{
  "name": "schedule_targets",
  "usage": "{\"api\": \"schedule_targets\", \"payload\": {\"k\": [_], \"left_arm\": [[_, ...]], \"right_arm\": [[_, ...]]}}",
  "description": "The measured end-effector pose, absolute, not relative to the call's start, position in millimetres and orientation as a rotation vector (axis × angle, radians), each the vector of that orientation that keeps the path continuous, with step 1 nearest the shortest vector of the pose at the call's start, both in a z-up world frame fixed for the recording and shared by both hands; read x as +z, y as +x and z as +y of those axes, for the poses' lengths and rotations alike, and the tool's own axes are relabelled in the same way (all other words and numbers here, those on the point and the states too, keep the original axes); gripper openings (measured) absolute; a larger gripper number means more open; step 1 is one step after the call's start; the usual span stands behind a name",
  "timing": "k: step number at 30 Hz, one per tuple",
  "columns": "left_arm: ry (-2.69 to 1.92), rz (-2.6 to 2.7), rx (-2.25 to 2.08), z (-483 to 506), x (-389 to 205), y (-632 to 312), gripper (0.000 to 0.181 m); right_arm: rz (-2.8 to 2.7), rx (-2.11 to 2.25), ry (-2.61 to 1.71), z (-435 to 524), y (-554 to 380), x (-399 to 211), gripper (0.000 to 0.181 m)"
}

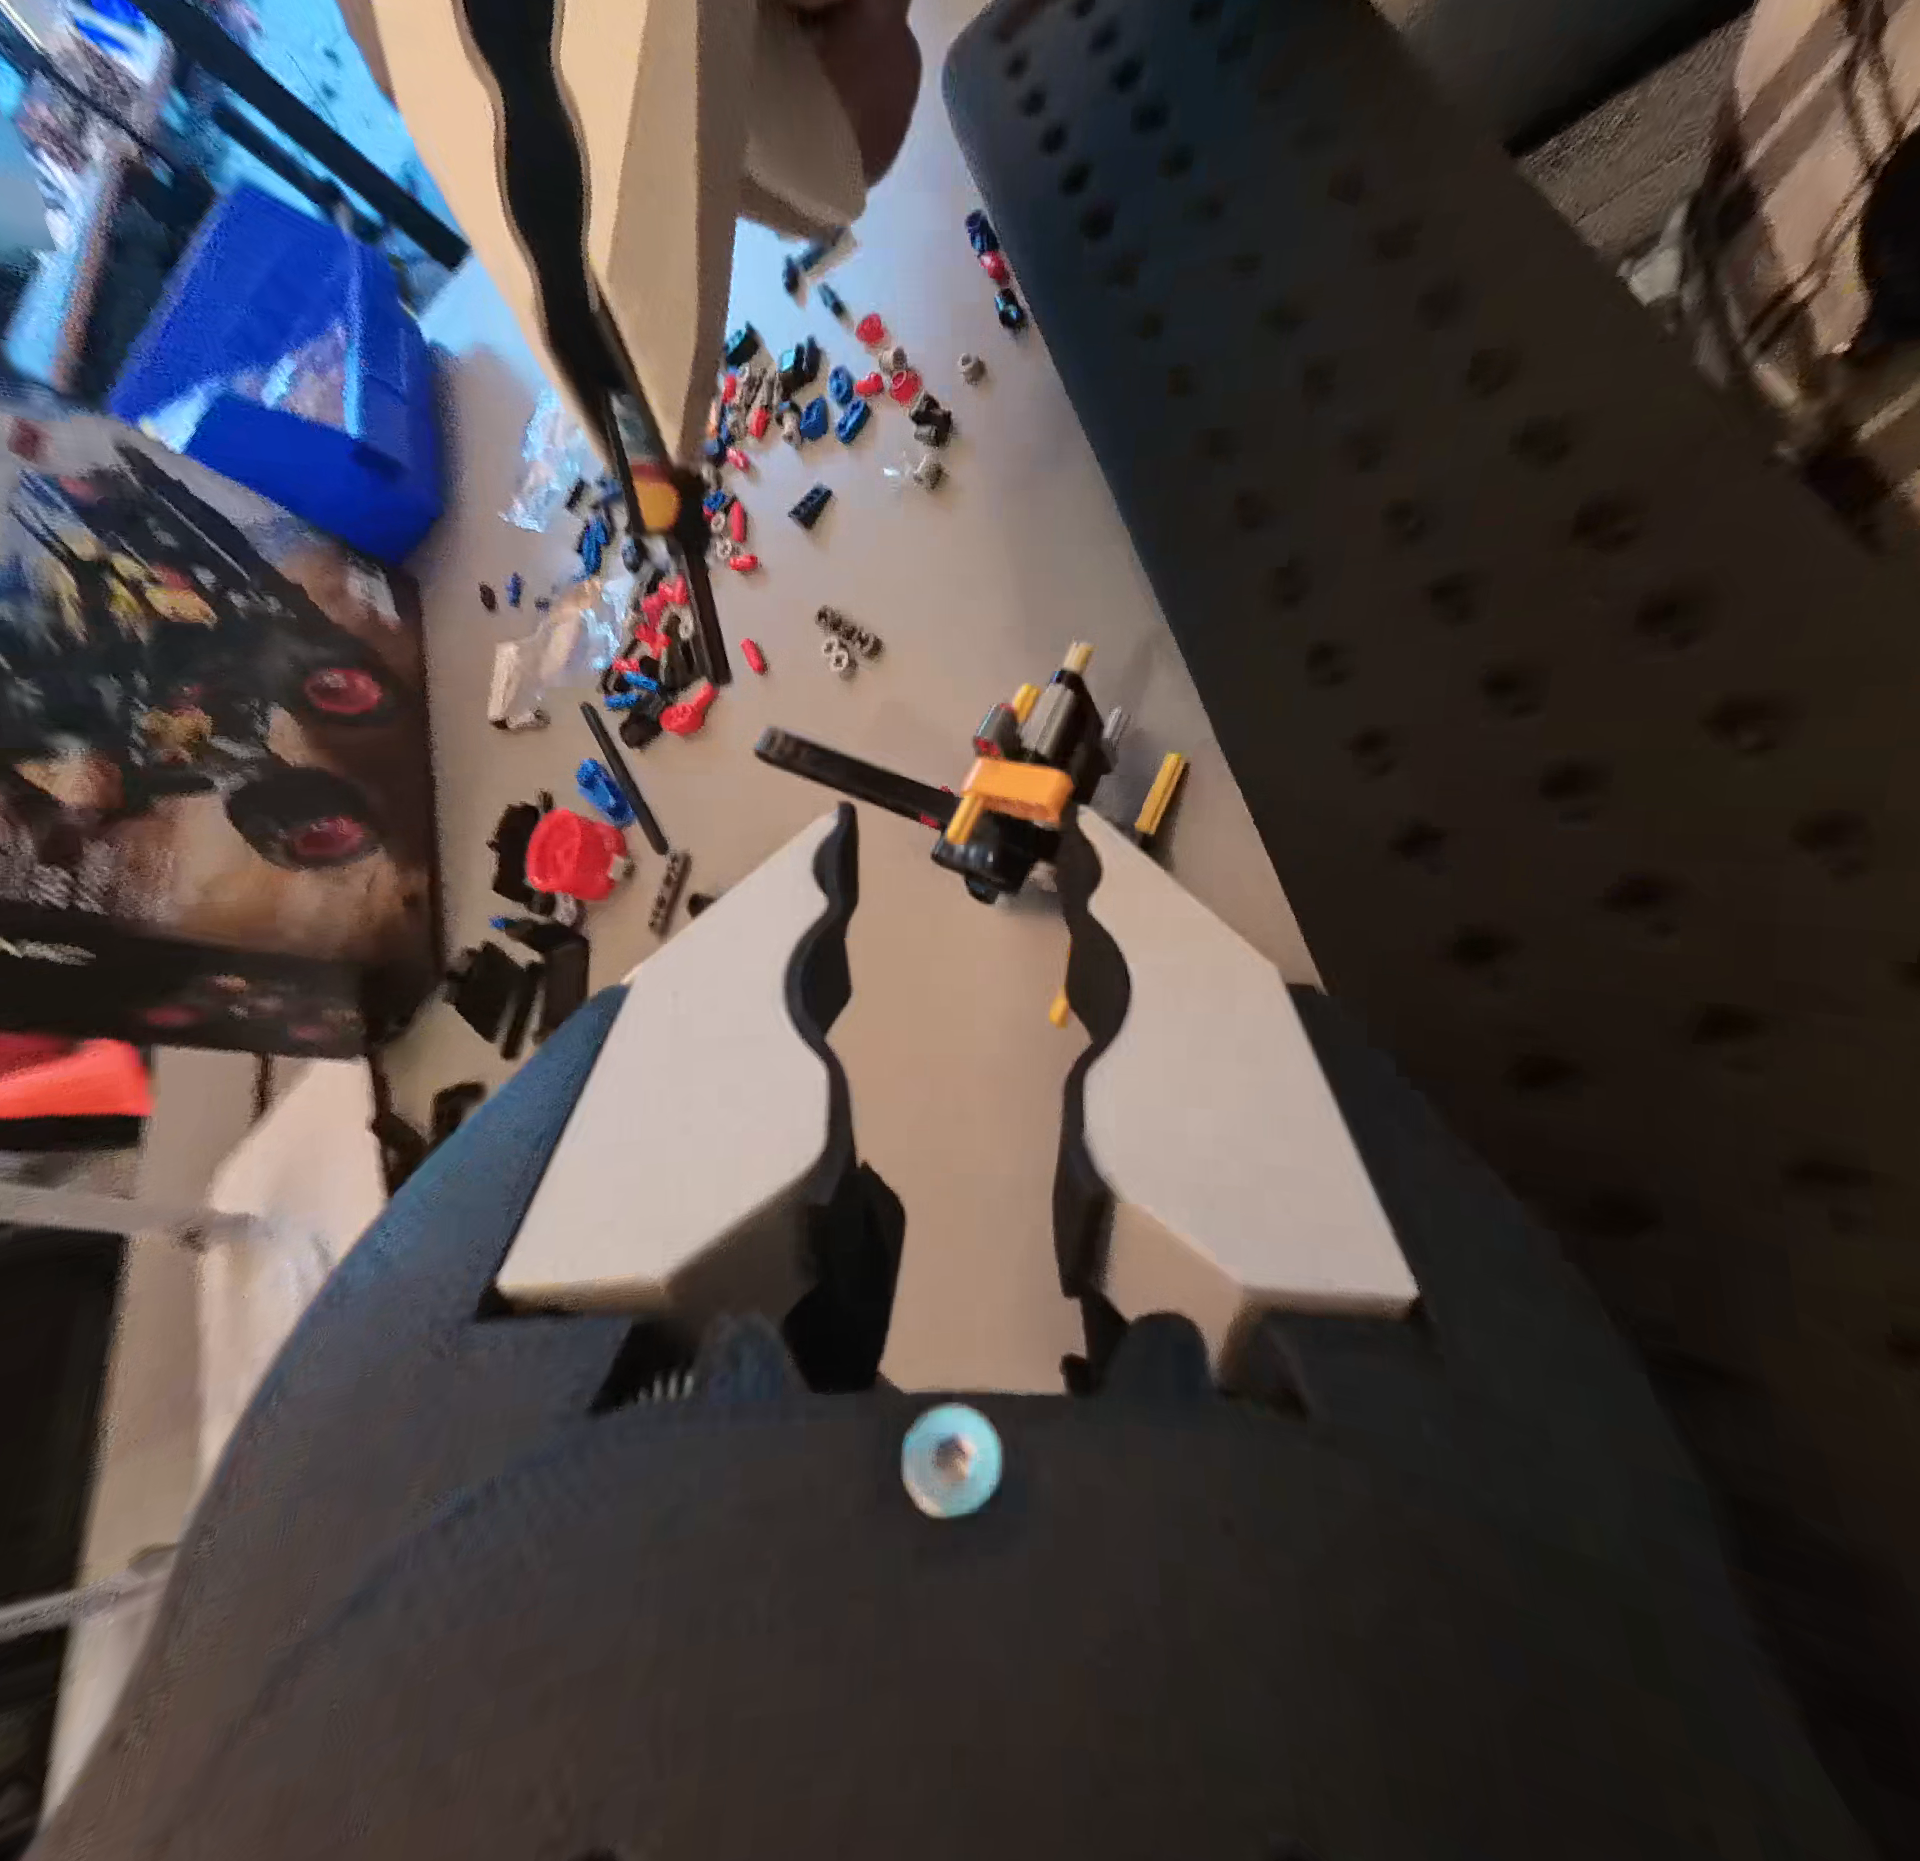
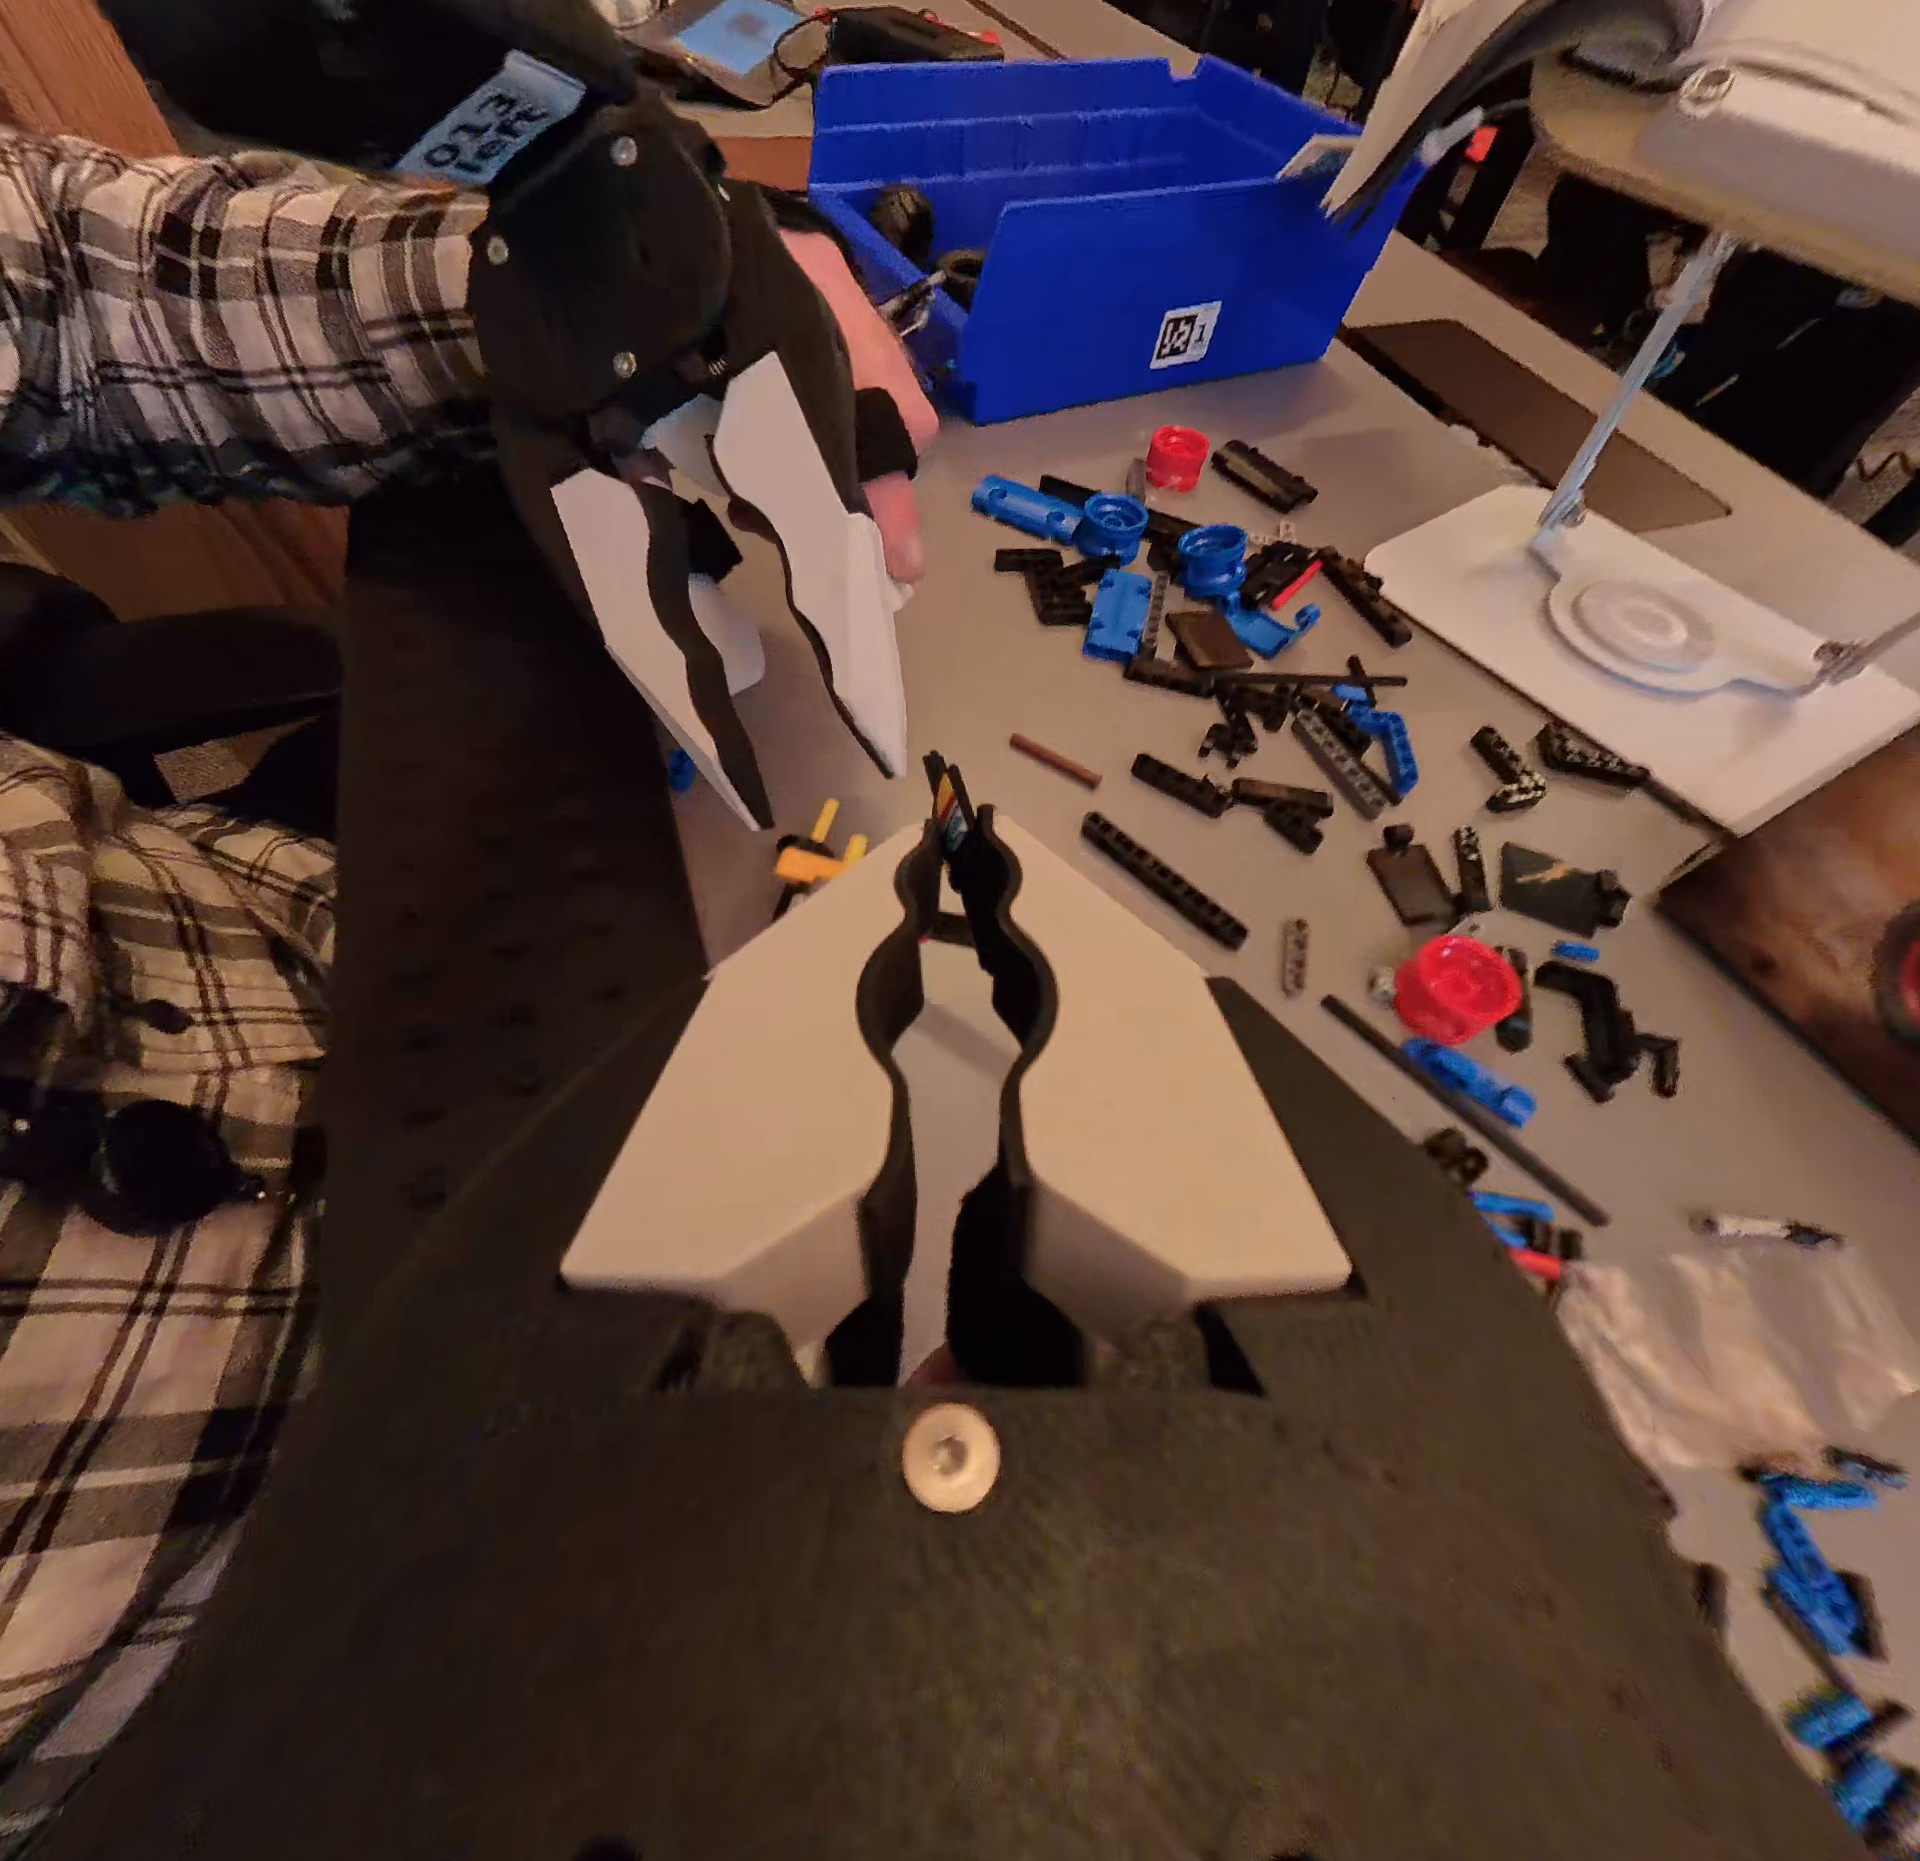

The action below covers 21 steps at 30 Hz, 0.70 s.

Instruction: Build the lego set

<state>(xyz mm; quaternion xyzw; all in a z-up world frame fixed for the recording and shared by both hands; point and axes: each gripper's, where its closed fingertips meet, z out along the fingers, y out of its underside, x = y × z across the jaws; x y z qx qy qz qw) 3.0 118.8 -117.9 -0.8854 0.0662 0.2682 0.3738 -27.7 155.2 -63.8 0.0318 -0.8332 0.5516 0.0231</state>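
Grey table [image 2: 1039,668], carrying every item listed. Blue bin [image 2: 1091,253]: far side of the table, well beyond the right gripper's tips, to their right. Printed box [image 1: 208,731]: left of the left gripper, standing at the table edge. White stand base [image 2: 1642,627]: right of the right gripper, past the loose parts.

Left gripper [image 1: 961,835]: fingers spread wide, nothing between them, held above the table. Right gripper [image 2: 951,824]: fingers drawn narrow, pinching a thin black lego beam [image 2: 948,788] with a coloured patch at the tips; the beam stands up past the fingertips.

Partial lego assembly [image 1: 1023,783], black, orange and yellow with a long black beam: on the table just ahead of the left gripper's tips, close to its right finger. Contact cannot be judged.

Red wheel hub [image 2: 1455,985]: right of the right gripper. Loose lego pieces [image 2: 1247,616], black, blue and red: scattered ahead and right of the right gripper.
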Motion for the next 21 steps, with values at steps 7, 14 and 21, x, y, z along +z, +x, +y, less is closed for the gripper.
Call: {"api": "schedule_targets", "payload": {"k": [7, 14, 21], "left_arm": [[-2.365, 0.344, 0.885, 133, -145, -8, 0.025], [-2.286, 0.058, 0.831, 132, -139, -30, 0.023], [-2.107, -0.187, 0.701, 131, -123, -43, 0.022]], "right_arm": [[-2.596, 1.742, 0.025, 164, -21, -76, 0.003], [-2.575, 1.774, -0.03, 165, -27, -79, 0.003], [-2.507, 1.791, -0.05, 160, -29, -83, 0.003]]}}
